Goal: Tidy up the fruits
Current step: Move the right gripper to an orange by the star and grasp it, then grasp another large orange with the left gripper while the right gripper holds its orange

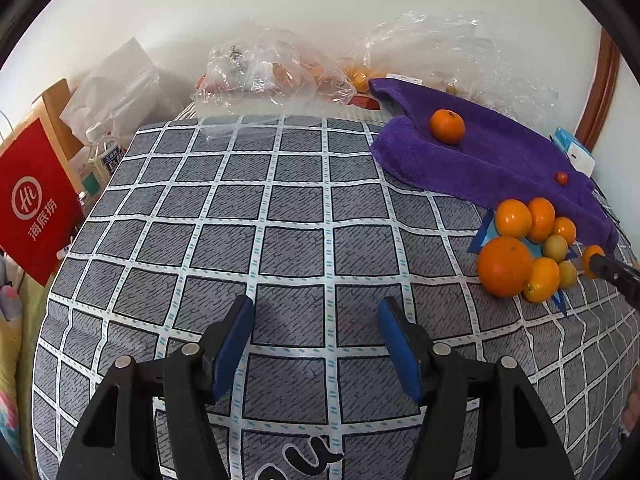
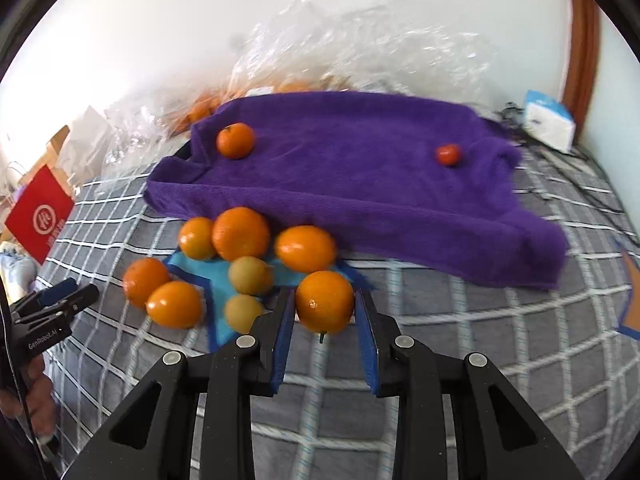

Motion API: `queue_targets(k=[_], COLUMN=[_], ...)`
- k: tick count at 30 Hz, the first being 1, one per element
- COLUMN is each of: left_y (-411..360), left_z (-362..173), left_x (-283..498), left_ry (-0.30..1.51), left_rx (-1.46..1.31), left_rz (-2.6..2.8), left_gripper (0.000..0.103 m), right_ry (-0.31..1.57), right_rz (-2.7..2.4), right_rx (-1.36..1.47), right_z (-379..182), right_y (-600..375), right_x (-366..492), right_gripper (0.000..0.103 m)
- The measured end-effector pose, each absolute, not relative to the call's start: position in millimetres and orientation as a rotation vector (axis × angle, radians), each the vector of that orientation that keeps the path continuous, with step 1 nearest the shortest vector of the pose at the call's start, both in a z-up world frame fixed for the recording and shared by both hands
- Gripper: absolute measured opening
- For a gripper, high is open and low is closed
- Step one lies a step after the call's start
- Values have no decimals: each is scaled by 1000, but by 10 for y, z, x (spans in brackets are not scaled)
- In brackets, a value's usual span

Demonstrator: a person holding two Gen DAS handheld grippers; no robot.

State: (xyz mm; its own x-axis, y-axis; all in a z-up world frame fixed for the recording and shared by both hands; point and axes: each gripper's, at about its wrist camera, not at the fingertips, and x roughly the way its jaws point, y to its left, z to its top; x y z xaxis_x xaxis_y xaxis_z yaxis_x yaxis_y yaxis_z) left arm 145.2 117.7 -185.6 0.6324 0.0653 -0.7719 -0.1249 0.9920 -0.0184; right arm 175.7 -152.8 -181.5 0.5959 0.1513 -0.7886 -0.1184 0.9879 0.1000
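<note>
Several oranges and small yellow-green fruits [image 2: 250, 275] are piled on a blue star mat [image 2: 218, 280] on the checked cloth; the pile shows at the right of the left wrist view [image 1: 520, 248]. My right gripper [image 2: 325, 312] is shut on an orange [image 2: 325, 301] at the pile's near edge. A lone orange [image 2: 235, 140] [image 1: 447, 126] and a small red fruit [image 2: 448, 155] [image 1: 561, 177] lie on a purple towel [image 2: 360, 176]. My left gripper [image 1: 316, 340] is open and empty over the bare cloth, left of the pile.
Clear plastic bags [image 1: 272, 68] holding more fruit lie at the back by the wall. A red paper bag [image 1: 34, 200] and bottles stand off the left edge. A white-blue box [image 2: 550, 120] sits at the back right. An orange star mat [image 2: 634, 300] shows at the right edge.
</note>
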Motion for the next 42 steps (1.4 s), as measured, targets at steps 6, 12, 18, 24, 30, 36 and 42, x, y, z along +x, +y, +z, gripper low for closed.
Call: queue_targets(k=[6, 12, 18, 24, 30, 36, 42], left_y=[1166, 1126, 1205, 1158, 975, 663, 519], left_z=[-1854, -1870, -1860, -1859, -1718, -1623, -1637], left_x=[1451, 1462, 1436, 1434, 1376, 1462, 1662], left_ry=[882, 895, 884, 892, 877, 848, 866], left_rx=[-65, -44, -92, -56, -62, -117, -209], left_rz=[96, 96, 96, 123, 37, -79, -90], left_gripper=[70, 83, 84, 82, 71, 71, 64], right_ry=[943, 912, 927, 912, 895, 875, 881], right_rz=[96, 89, 96, 99, 68, 88, 102], right_rx=[2, -44, -51, -16, -33, -1, 36], right_z=[-1884, -1946, -2016, -2008, -1951, -1963, -1972], right_y=[-1719, -1658, -1642, -1727, -1887, -1987, -2016], right_x=[1624, 1630, 1742, 1714, 1616, 1550, 1554], right_gripper=[31, 32, 31, 31, 31, 31, 31])
